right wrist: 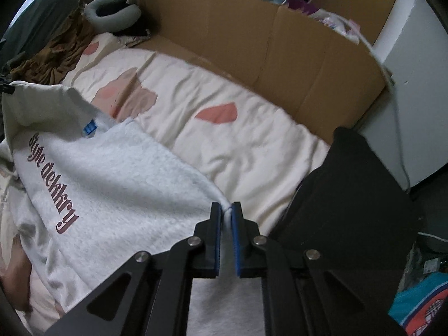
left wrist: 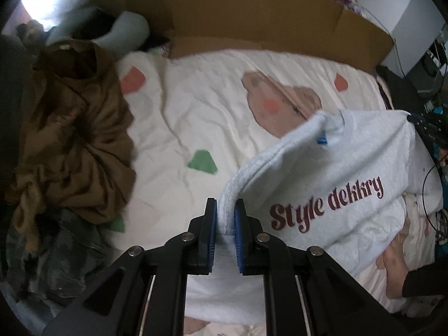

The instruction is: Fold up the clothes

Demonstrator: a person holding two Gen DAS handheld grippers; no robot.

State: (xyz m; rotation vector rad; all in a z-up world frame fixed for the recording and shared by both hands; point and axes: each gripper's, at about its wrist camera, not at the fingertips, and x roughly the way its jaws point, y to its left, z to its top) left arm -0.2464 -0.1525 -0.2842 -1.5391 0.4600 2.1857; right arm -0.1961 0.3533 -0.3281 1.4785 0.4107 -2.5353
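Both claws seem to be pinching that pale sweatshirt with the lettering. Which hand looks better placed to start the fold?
Probably the right gripper: it pinches a corner of the sweatshirt with bare quilt ahead. The left gripper clamps the hem, and a brown garment pile lies on its side.

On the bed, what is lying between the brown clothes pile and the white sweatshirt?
In the left wrist view, only the bedspread with a green patch lies between the brown pile and the sweatshirt.
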